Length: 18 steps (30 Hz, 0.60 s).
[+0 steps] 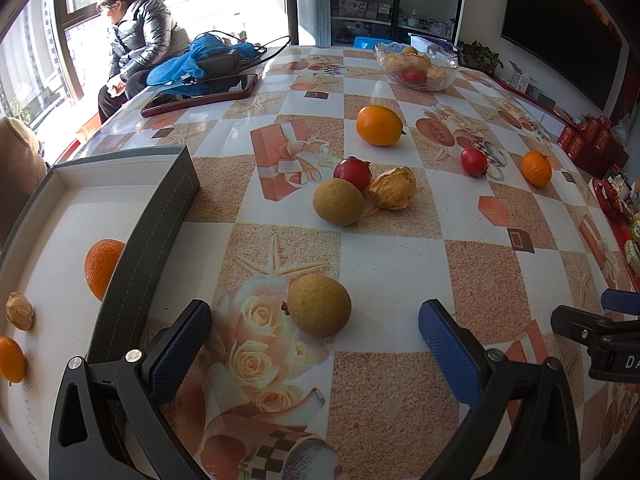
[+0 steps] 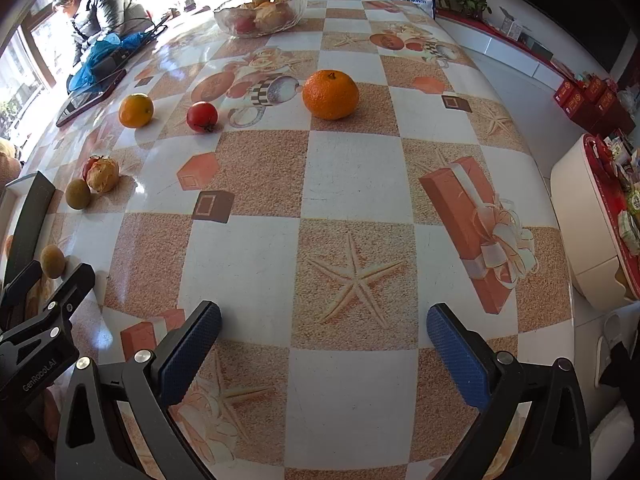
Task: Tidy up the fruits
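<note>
Looking along the left gripper [image 1: 316,344], the fingers stand spread wide and hold nothing. A round tan fruit [image 1: 319,305] lies on the table [image 1: 392,272] just ahead at twelve o'clock, loose between the finger lines. It looks light, firm and smooth-skinned, likely to roll; I would close on its widest middle, gently. At nine o'clock sits the box [image 1: 168,216], with an orange [image 1: 102,266] and smaller fruits already inside.

Turning to the right wrist view, the right gripper [image 2: 324,340] is likewise spread and empty. A mandarin [image 2: 330,94] rests well ahead at twelve o'clock, soft-skinned and easily bruised, best held across its sides. A tomato [image 2: 202,116] lies at eleven o'clock, delicate.
</note>
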Each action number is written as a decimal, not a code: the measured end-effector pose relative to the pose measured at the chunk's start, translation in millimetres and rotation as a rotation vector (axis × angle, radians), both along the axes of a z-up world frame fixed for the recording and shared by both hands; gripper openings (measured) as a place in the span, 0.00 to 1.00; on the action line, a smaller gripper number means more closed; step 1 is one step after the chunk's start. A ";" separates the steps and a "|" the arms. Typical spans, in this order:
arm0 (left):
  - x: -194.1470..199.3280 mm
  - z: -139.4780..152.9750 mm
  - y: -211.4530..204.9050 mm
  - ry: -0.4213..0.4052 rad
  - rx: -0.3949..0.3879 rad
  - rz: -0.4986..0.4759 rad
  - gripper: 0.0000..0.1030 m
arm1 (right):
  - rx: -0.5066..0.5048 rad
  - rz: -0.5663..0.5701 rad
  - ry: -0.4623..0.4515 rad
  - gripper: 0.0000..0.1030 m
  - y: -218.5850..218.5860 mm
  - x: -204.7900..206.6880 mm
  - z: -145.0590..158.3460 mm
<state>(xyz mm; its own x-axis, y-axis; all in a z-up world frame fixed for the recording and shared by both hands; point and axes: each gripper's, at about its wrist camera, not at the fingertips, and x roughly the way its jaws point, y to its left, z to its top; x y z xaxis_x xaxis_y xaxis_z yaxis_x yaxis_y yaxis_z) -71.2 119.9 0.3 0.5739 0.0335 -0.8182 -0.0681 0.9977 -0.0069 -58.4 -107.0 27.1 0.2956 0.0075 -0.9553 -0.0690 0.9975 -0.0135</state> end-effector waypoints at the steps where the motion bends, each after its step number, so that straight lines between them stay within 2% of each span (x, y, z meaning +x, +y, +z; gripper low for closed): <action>1: 0.0 0.0 0.0 0.000 0.001 -0.001 1.00 | 0.001 0.000 0.029 1.00 -0.4 3.4 -0.6; 5: 3.2 0.4 0.6 0.024 -0.002 -0.024 1.00 | 0.029 -0.043 0.115 1.00 -3.8 18.9 -0.8; 10: 14.9 4.7 6.9 0.153 -0.033 -0.085 1.00 | 0.195 -0.144 0.159 1.00 -18.8 47.3 5.5; 12: 15.3 7.3 13.8 0.161 -0.074 -0.085 1.00 | 0.219 -0.181 0.130 1.00 -22.7 59.2 9.3; 14: 13.4 10.3 22.2 0.155 -0.115 -0.076 0.96 | 0.185 -0.213 0.080 1.00 -24.3 68.9 11.6; 18: 8.3 15.7 29.6 0.123 -0.129 -0.077 0.92 | 0.173 -0.236 0.005 1.00 -22.0 84.1 8.2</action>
<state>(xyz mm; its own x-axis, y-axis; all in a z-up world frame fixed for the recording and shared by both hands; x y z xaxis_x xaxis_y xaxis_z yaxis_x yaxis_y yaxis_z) -62.9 149.5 16.0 0.4657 -0.1167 -0.8772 0.0006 0.9913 -0.1316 25.7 -129.0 35.3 0.3037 0.1018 -0.9473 0.1654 0.9735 0.1576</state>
